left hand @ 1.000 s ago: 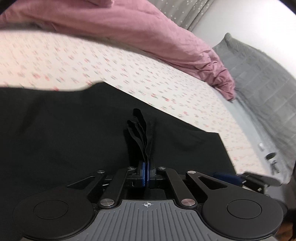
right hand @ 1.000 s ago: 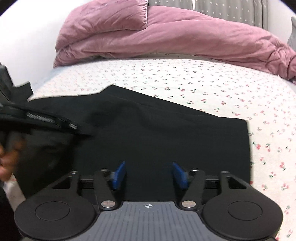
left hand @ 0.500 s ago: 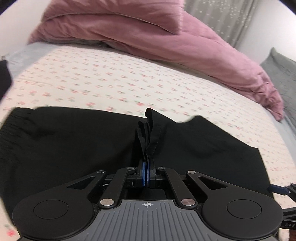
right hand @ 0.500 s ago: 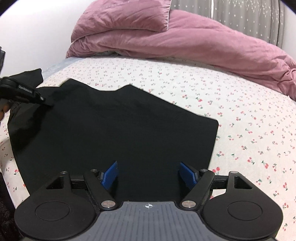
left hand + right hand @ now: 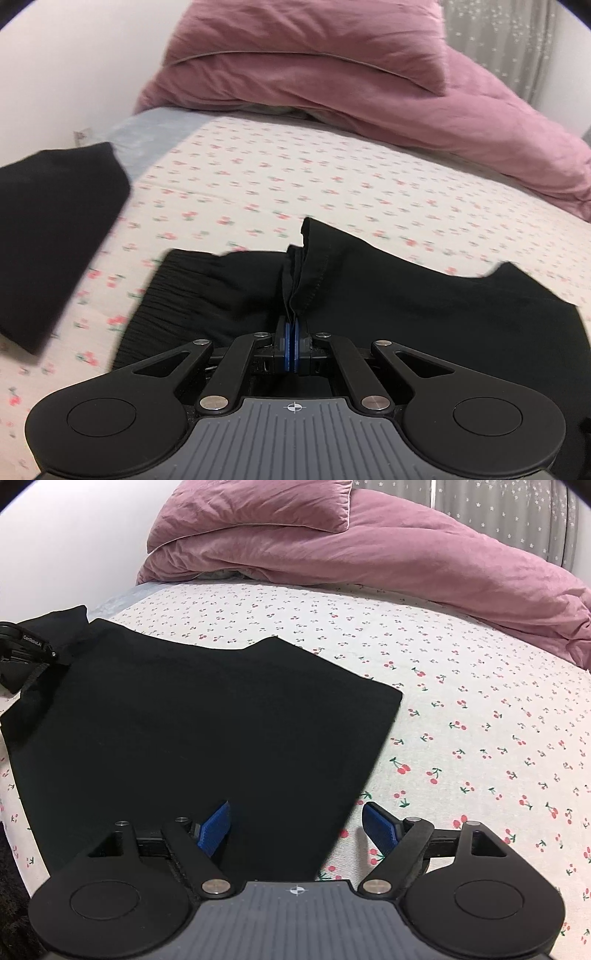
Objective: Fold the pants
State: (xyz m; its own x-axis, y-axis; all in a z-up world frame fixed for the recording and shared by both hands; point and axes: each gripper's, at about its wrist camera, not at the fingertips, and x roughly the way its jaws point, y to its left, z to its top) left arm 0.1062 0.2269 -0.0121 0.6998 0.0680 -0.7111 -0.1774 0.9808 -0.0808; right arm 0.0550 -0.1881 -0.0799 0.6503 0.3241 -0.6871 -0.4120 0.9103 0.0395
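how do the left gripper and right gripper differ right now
The left gripper is shut, its blue pads pinching a bunched edge of the black pants; the right gripper has its jaws spread and opening, clamping nothing. The left gripper holds cloth raised off the bed; the right gripper sits over the flat corner of the pants, untouched by its pads. Both have blue pads and black arms.

A cherry-print bed sheet [image 5: 461, 701], pink duvet [image 5: 369, 550], white wall [image 5: 74, 535], grey starred curtain [image 5: 498, 509].

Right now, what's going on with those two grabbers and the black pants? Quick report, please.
Left gripper shut on bunched hem of black pants. Right gripper opening, nothing pinched, over pants' near corner. Pants spread on cherry-print sheet. Nothing in the way.
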